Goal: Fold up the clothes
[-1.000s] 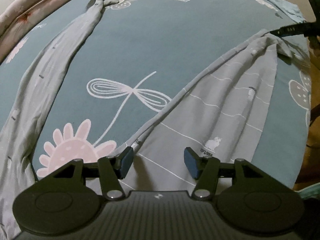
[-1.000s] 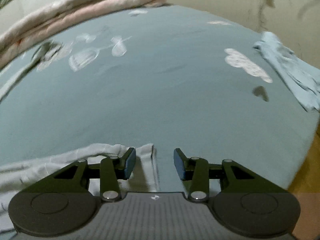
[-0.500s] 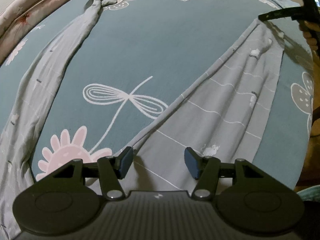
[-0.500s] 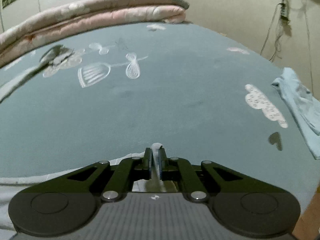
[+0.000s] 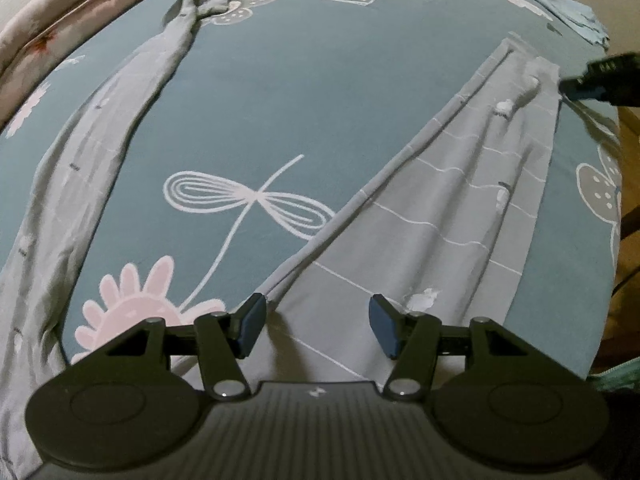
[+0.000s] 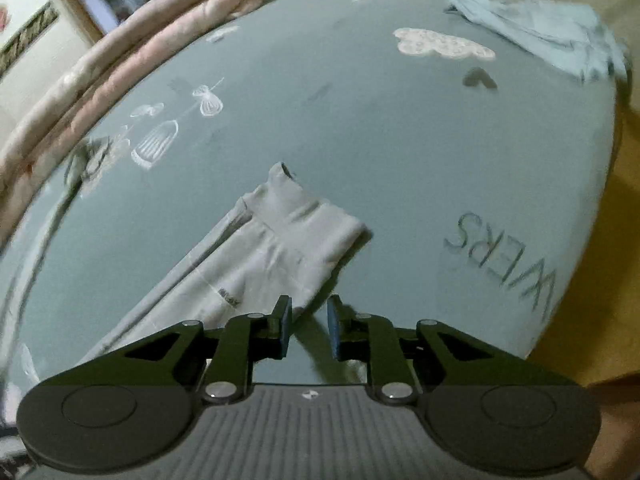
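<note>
Left hand-held gripper (image 5: 316,328) hangs with jaws wide over the grey trousers (image 5: 440,216) spread on the bed (image 5: 300,92), gripping nothing. Right hand-held gripper (image 6: 308,330) stands narrow, jaws opening, empty beside the trouser cuff (image 6: 304,220).

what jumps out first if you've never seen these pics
A pair of grey trousers lies spread in a wide V across a teal bedsheet printed with flowers and dragonflies. The right claw is opening just off one leg's cuff, nothing between its pads. A pale blue garment sits at the far corner.
</note>
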Demonstrator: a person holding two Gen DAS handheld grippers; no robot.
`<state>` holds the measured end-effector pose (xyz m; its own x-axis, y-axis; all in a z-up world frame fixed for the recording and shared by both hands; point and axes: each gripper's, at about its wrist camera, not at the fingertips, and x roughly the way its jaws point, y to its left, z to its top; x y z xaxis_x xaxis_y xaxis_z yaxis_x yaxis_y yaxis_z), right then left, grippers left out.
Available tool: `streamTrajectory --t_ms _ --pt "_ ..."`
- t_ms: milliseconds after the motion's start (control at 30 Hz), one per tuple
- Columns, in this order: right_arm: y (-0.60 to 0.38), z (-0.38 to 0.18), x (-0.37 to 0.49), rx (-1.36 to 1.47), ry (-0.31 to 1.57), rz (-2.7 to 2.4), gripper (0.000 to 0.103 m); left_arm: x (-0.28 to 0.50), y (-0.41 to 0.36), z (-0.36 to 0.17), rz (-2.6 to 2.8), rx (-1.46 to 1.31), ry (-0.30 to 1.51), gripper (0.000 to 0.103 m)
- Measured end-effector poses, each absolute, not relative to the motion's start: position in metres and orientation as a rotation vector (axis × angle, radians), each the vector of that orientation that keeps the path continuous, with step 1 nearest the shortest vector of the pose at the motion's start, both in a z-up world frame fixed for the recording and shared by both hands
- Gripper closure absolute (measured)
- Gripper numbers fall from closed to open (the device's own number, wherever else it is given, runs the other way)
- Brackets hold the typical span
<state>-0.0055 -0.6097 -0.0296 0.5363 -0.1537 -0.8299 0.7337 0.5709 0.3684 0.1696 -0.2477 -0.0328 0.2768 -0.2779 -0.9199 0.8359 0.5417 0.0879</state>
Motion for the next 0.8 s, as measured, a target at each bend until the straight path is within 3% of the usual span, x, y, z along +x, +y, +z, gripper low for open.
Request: streamTrajectory --t_ms 100,133,167,233,400,533,800 --pt "-0.614 -0.035 -0.001 0.853 0.776 -0.630 0.078 0.169 -0.248 -0.033 -0.832 0.650 1.030 0.045" --pt "-0.615 -0.036 0.005 0.844 0.772 -0.637 0.082 0.168 -0.247 -0.033 -0.836 0.648 1.029 0.045" --pt "-0.614 -0.035 0.010 0.822 0.782 -0.649 0.099 0.168 -0.246 -0.033 -0.836 0.648 1.027 0.045" --pt "-0.613 -0.031 0.017 0.763 0.815 -0.654 0.101 0.167 -0.244 -0.032 -0.836 0.649 1.022 0.045" --pt "-0.621 -0.016 0.019 0.671 0.838 -0.652 0.100 0.168 -0.238 -0.035 -0.833 0.640 1.034 0.040" --pt "-0.620 -0.019 0.021 0.657 0.910 -0.661 0.089 0.163 -0.238 -0.035 -0.840 0.661 1.018 0.040" --pt "-0.567 0.003 0.006 0.896 0.880 -0.535 0.089 0.162 -0.229 -0.031 -0.853 0.654 1.007 0.040"
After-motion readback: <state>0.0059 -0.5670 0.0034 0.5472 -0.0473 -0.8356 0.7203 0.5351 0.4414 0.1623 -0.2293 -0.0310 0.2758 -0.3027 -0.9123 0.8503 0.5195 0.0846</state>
